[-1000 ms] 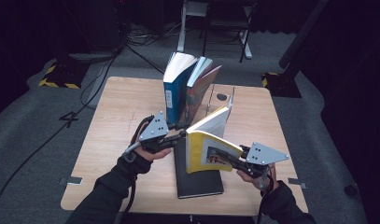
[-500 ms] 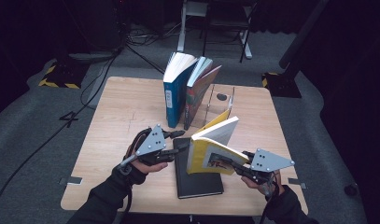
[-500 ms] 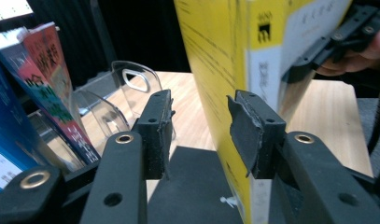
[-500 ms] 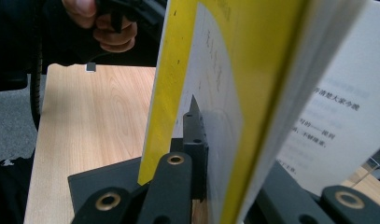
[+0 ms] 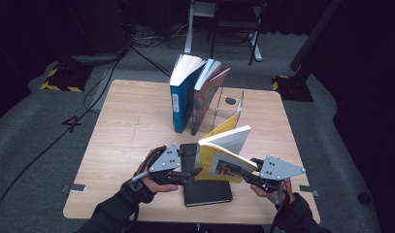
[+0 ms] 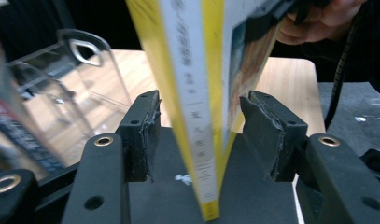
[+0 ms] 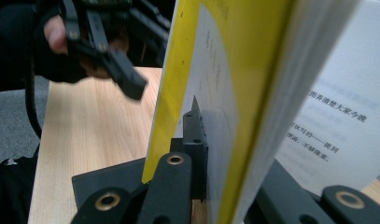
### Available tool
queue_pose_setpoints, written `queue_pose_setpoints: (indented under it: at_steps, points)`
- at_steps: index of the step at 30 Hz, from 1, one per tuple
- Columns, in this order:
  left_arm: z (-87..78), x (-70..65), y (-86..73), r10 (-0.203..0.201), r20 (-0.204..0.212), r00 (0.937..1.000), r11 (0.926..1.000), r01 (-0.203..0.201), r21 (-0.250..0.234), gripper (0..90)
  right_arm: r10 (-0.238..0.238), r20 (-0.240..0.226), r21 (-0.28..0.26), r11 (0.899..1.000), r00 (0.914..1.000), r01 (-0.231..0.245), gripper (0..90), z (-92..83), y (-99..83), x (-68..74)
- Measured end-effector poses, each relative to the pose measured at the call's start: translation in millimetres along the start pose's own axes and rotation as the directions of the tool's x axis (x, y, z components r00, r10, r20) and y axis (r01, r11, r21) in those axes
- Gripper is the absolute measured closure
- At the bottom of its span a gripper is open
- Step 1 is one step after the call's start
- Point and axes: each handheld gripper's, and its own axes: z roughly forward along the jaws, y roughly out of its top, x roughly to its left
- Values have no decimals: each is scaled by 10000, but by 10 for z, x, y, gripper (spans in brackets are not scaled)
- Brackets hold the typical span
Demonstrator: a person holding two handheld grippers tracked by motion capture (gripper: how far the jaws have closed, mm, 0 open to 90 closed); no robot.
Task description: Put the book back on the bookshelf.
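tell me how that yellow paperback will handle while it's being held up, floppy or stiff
Probably floppy: the yellow paperback is fanning open, its cover peeling away from the pages. Gripped by the right tool at one side, it may sag or twist. Likely light.

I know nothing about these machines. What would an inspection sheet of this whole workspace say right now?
Surface: light wooden table, bare at its left side.
Job's things: yellow book held up off the table, partly open; black book flat beneath it; blue book and red book standing beside a clear stand.
Clutter: nothing seen.
Grippers: right gripper shut on the yellow book's cover; left gripper open, its jaws either side of the yellow book's spine without touching.
Cables: one trails from the right gripper; more run across the floor.
Surroundings: dark room, grey floor, metal stand legs behind the table.
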Motion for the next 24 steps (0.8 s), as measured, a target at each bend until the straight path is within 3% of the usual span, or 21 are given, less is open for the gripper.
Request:
queue_pose_setpoints:
  at_steps: [6, 11, 14, 21, 24]
  points:
    - [365, 16, -48, -442, 122, 9989, 9989, 440, 175, 416, -135, -168, -45, 9999, 9998, 134, 839, -18, -5, -3]
    - [501, 12, -29, -288, 129, 9995, 9996, 288, 47, 429, -214, -40, -248, 9995, 9998, 213, 816, -45, 6, -8]
    - [522, 15, -15, -129, 192, 9997, 9999, 130, -52, 485, -156, 17, -304, 9994, 9999, 156, 807, -62, 10, -18]
    - [514, 45, -3, -24, 563, 9984, 9996, 41, -296, 640, -4, 976, -475, 9989, 9952, 50, 690, -176, 17, -88]
    - [503, 46, -3, 78, 666, 9977, 9995, -57, -320, 684, 125, 1176, -488, 9988, 9930, -68, 664, -208, 4, -119]
